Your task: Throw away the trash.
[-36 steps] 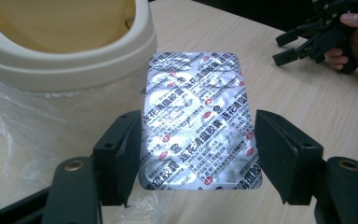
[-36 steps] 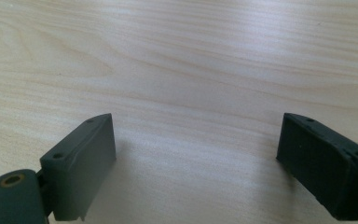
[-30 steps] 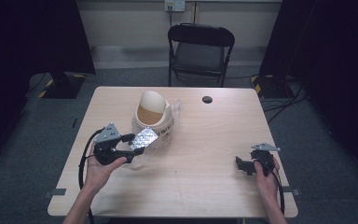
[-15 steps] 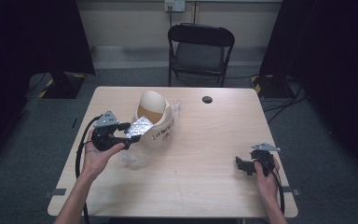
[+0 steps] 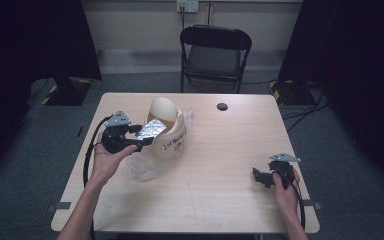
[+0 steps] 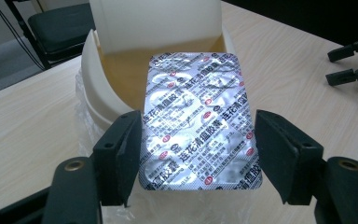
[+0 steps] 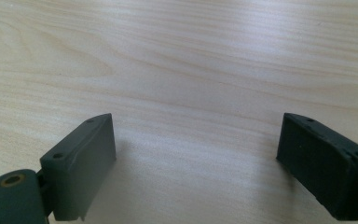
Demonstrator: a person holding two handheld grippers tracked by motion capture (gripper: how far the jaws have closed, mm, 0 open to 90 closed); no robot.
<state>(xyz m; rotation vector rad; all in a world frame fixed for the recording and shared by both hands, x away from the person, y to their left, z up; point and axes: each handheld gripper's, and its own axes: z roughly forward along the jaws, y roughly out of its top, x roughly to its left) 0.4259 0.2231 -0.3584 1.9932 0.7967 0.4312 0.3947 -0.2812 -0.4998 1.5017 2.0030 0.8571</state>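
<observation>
On the left half of the desk (image 5: 220, 200), the left gripper (image 5: 142, 136) holds a silver blister pack (image 6: 200, 121) by its two long edges, its jaws closed on the foil. The pack is held level, with its far end over the open mouth of a cream swing-lid bin (image 5: 167, 131). The bin stands on crumpled clear plastic (image 5: 145, 170), its flap tilted back. Well apart, near the desk's right edge, the right gripper (image 5: 261, 178) rests low over bare wood with its jaws wide open and nothing between them. A small black disc (image 5: 222, 106) lies toward the far edge.
</observation>
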